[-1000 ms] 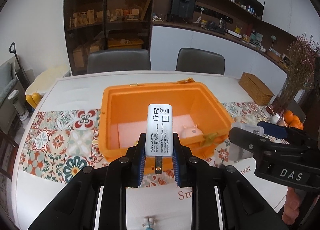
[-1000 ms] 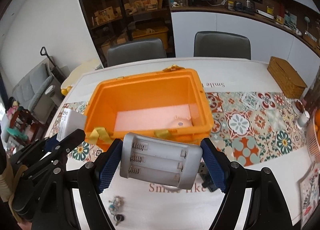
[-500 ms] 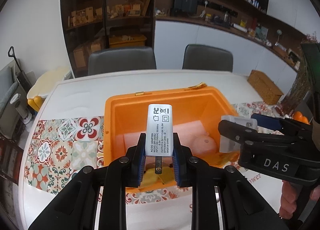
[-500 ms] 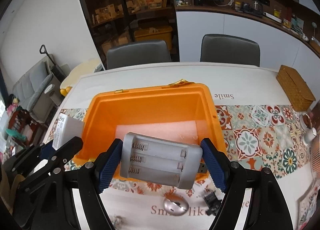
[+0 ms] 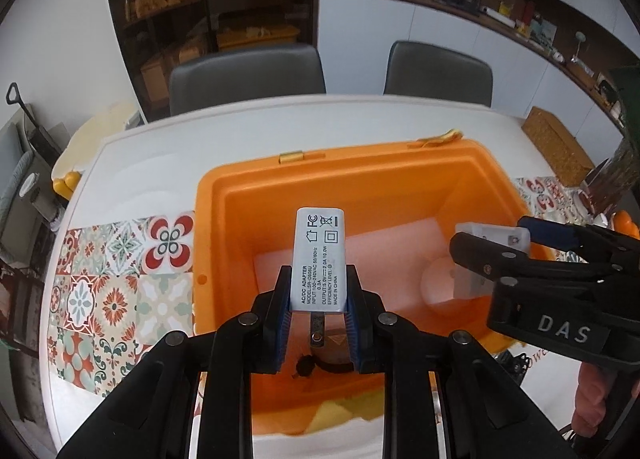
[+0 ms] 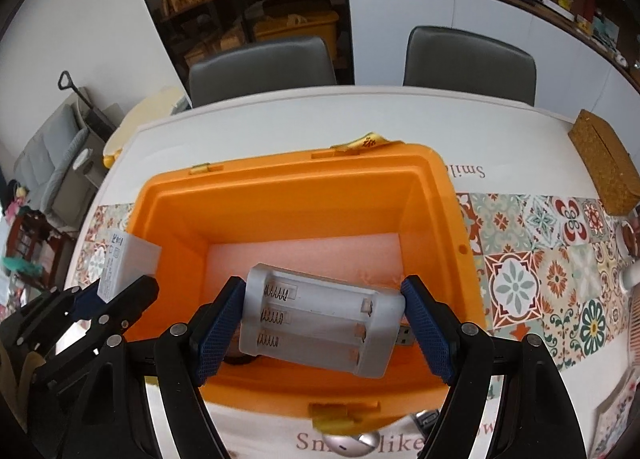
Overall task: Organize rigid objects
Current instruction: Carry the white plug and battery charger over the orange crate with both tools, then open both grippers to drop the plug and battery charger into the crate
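Bin (image 6: 440,195): orange, open beneath both your loads.
Left gripper (image 5: 319,313): you clamp an adapter (image 5: 319,259) reading "AC/DC ADAPTER".
Right gripper (image 6: 324,327): you pinch a battery holder (image 6: 320,319).

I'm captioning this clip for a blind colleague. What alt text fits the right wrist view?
The right gripper holds a grey battery holder with three empty slots over an open orange bin on a white table. At the left edge, the left gripper holds a white power adapter by the bin's rim; two grey chairs stand behind the table.
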`<state>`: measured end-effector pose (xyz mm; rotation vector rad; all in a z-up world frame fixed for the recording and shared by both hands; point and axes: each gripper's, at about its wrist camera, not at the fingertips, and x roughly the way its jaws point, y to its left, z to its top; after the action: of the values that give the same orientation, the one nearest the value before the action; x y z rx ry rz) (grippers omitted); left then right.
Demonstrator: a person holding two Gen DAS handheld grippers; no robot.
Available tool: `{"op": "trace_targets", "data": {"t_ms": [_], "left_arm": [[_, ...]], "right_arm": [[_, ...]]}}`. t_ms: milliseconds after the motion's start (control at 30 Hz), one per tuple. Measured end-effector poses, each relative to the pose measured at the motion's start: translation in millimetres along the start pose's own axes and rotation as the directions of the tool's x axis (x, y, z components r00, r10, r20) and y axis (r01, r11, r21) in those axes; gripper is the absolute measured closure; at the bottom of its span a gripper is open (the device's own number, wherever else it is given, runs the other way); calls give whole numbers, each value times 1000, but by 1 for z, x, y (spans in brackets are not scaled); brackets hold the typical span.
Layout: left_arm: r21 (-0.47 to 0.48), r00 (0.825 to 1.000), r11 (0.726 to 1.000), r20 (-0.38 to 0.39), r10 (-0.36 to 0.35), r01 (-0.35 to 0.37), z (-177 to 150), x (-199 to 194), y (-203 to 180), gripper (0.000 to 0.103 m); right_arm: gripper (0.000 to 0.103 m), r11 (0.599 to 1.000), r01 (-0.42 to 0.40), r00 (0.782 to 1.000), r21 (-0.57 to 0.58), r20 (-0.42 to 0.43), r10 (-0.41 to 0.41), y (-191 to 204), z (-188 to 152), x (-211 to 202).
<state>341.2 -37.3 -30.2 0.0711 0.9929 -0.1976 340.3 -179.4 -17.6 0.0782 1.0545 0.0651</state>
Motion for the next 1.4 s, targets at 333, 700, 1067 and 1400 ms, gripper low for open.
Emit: {"op": "trace_targets", "data": {"t_ms": [333,700,1067,1400], "left_arm": [[-15,998,1000,-67,5,-6,1,29,2,78],[-46,983,982,-28,180,-181,0,0,17,27],[-129,975,967,-5,223,-222,-6,-21,39,13],[-155,978,966,9,210,-206,-17,-35,34,11]], "right_arm": [[24,1000,13,999,6,-37,-13,-5,2,16],[24,1000,-4,999,0,-49,4,1,7,21],[16,999,-31,998,-18,-51,30,15,9,22],[16,1000,-15,1000,18,2,15,3,-3,-9]]}}
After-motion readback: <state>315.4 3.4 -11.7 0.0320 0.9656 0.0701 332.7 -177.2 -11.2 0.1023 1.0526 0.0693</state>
